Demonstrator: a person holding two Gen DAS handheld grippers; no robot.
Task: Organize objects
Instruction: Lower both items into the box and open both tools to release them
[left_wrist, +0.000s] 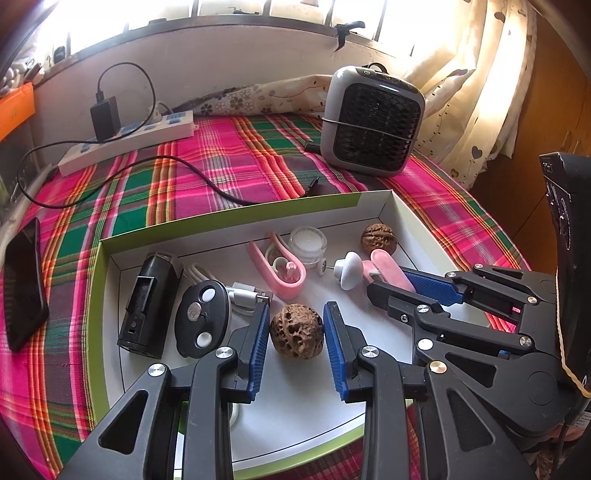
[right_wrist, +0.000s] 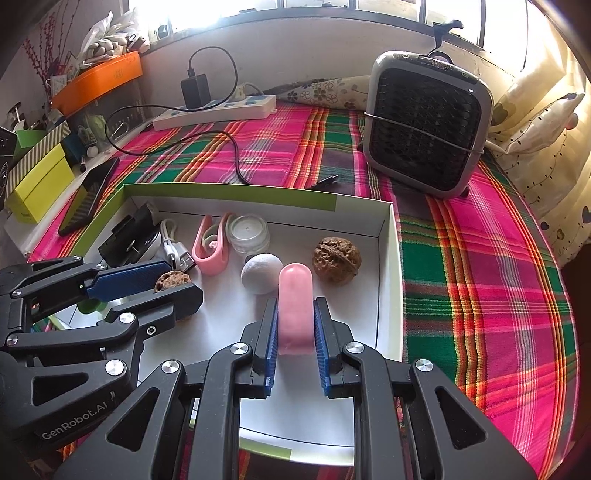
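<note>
Two hand-held black grippers with blue ribbed pads work inside a shallow white cardboard box with a green rim (left_wrist: 110, 258) set on a pink-and-green plaid cloth (left_wrist: 221, 158). The left gripper (left_wrist: 297, 332) has its pads on either side of a dark, pitted walnut (left_wrist: 296, 329) resting on the box floor; the pads appear to touch the shell, clamped on it. The right gripper (right_wrist: 295, 328) is clamped on a pale pink rounded handle (right_wrist: 295, 306) whose white dome-shaped head (right_wrist: 261, 272) lies just beside it. A second, ridged brown walnut (right_wrist: 336, 260) sits near the box's far right corner. Also in the box: a pink looped clip (left_wrist: 280, 269), a small clear jar (left_wrist: 308, 245), a black rectangular device (left_wrist: 149, 306) and a coiled white cable (left_wrist: 243, 295). A grey grille-fronted fan (left_wrist: 371, 122) and a white power strip (left_wrist: 129, 142) stand beyond.
</note>
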